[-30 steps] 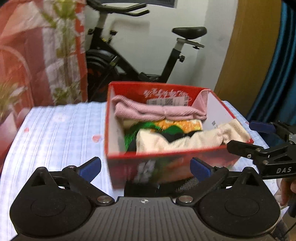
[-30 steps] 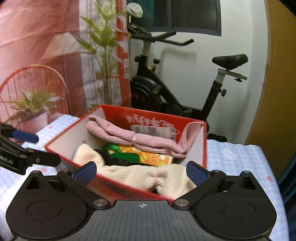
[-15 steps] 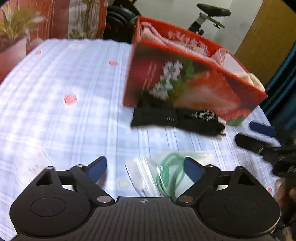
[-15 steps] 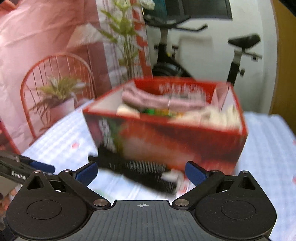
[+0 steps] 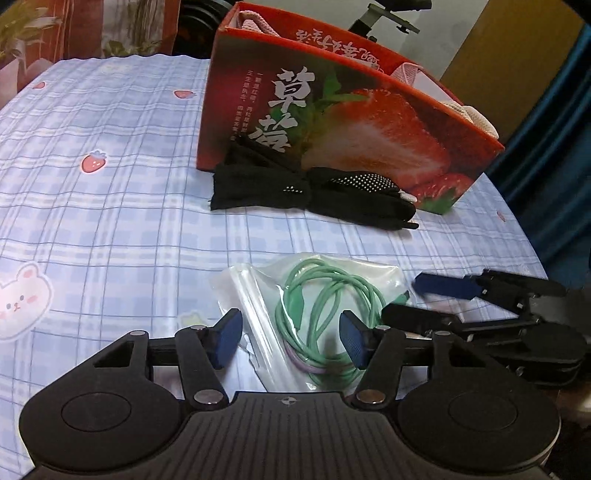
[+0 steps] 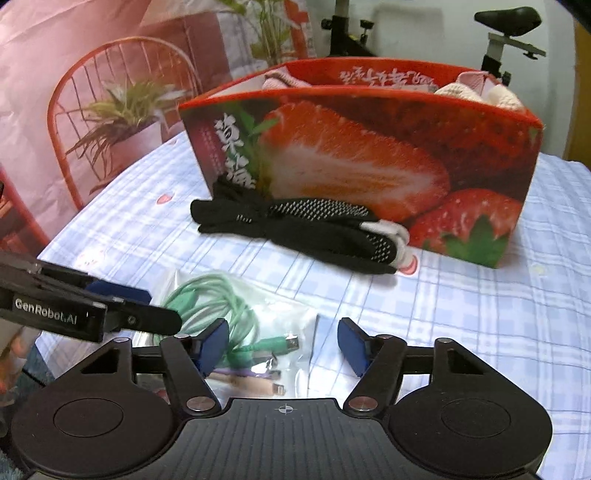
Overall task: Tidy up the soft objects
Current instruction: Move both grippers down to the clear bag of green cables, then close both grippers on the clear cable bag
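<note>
A red strawberry-print box (image 5: 369,110) (image 6: 369,158) stands on the table with pink and cream soft items showing over its rim. Black dotted gloves (image 5: 314,192) (image 6: 303,229) lie against its front wall. A clear bag with a green cable (image 5: 325,310) (image 6: 229,317) lies close in front of both grippers. My left gripper (image 5: 291,341) is open and empty, low over the bag. My right gripper (image 6: 282,347) is open and empty beside the bag; it also shows in the left wrist view (image 5: 436,295).
The table carries a blue checked cloth with strawberry prints (image 5: 92,184). An exercise bike (image 6: 509,33), a red wire chair with a potted plant (image 6: 118,110) and a blue curtain (image 5: 554,129) stand behind and beside it.
Both grippers have dropped from above the box and pulled back to table level. The gloves and the cable bag have come into view in front of the box.
</note>
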Demonstrator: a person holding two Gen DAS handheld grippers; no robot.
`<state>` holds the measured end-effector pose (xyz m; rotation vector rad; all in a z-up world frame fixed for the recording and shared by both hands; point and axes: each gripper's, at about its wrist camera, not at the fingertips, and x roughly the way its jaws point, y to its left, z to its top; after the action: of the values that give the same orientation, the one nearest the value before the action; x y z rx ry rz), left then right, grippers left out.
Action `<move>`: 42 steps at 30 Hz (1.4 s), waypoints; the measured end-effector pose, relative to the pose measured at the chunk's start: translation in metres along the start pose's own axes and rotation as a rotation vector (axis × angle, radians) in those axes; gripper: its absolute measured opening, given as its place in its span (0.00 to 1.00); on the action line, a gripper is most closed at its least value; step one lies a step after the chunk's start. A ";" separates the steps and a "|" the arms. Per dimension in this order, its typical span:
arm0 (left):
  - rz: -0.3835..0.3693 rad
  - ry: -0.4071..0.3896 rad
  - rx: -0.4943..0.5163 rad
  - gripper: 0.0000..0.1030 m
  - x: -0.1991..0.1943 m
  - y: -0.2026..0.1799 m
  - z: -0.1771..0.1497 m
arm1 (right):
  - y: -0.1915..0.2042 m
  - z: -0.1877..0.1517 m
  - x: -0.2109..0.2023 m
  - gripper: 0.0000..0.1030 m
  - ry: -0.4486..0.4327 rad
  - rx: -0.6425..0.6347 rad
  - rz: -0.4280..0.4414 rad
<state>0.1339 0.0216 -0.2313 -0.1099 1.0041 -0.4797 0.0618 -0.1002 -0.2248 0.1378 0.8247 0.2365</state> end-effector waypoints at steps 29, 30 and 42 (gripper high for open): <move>-0.014 -0.075 0.024 0.58 0.009 -0.017 -0.001 | -0.023 -0.015 -0.008 0.54 -0.087 0.133 -0.096; -0.014 -0.075 0.023 0.58 0.009 -0.017 -0.001 | -0.024 -0.015 -0.009 0.54 -0.090 0.134 -0.101; -0.034 -0.081 -0.004 0.56 0.008 -0.013 -0.002 | -0.022 -0.017 -0.007 0.56 -0.081 0.141 -0.071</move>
<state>0.1314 0.0068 -0.2346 -0.1488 0.9253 -0.5002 0.0478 -0.1229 -0.2364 0.2483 0.7643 0.1056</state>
